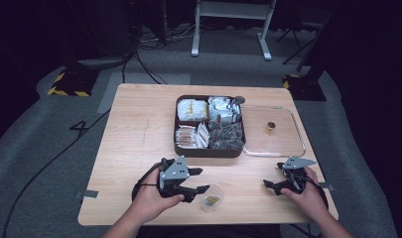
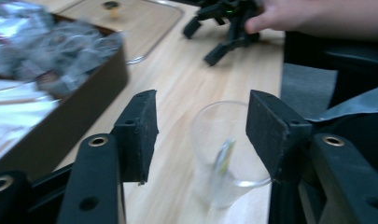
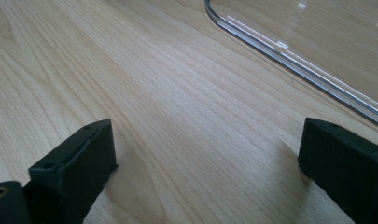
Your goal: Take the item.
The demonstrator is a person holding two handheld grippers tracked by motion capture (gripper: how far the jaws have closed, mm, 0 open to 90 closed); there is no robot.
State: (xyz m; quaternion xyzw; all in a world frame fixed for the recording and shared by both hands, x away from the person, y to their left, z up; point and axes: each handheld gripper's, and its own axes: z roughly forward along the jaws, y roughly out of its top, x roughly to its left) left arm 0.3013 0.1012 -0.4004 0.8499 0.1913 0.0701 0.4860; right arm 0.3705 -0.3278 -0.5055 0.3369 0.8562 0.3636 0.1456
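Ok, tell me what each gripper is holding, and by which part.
Nothing is held. The left gripper stands open around the clear cup without pressing it; the right gripper is open over bare table.

On the grey floor (image 1: 49, 148) to the left of my table (image 1: 139, 144), I read one sign: a large dark figure "4" (image 1: 80, 128), marked straight onto the floor covering beside a trailing cable. The packets in the brown box (image 1: 208, 150) carry some print, but it is too small and blurred for me to make out a word. Nothing on my own grippers, the clear cup or the clear tray bears lettering that I can read.
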